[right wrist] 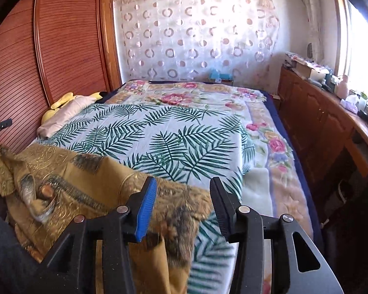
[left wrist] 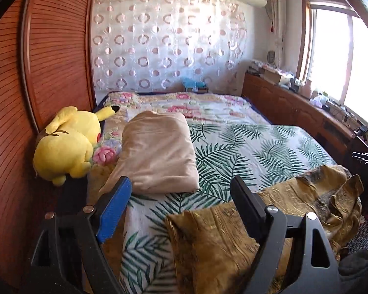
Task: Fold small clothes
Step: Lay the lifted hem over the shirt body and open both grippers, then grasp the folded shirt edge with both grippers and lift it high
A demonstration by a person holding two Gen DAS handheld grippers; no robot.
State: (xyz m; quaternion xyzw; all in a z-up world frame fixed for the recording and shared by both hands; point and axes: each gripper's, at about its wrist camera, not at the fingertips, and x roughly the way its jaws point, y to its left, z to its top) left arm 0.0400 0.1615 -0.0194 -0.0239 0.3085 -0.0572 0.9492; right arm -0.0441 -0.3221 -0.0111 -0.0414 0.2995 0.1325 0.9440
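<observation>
The left hand-held gripper [left wrist: 181,205] stands wide open and holds nothing; the golden garment [left wrist: 269,223] lies on the bed [left wrist: 269,147] just under and right of it. The right hand-held gripper [right wrist: 184,205] is half open, also empty, above the garment's edge. It seems a fold is just released; next move needs a new grip on an edge. No readable writing shows.

garment [left wrist: 233,232]: crinkled cloth, gold-brown, showing a slight sheen
palm-leaf sheet [right wrist: 159,137]: smooth matt cloth
floral blanket [right wrist: 277,171]: fleecy, soft-looking
folded beige cloth [left wrist: 157,152]: matt, lightly creased
plush toy [left wrist: 68,144]: yellow, fuzzy pile
wardrobe door [left wrist: 59,49]: ribbed wood, glossing in daylight
left gripper [left wrist: 181,203]: matt black plastic, one ridged blue pad
curtain [right wrist: 196,36]: sheer fabric
</observation>
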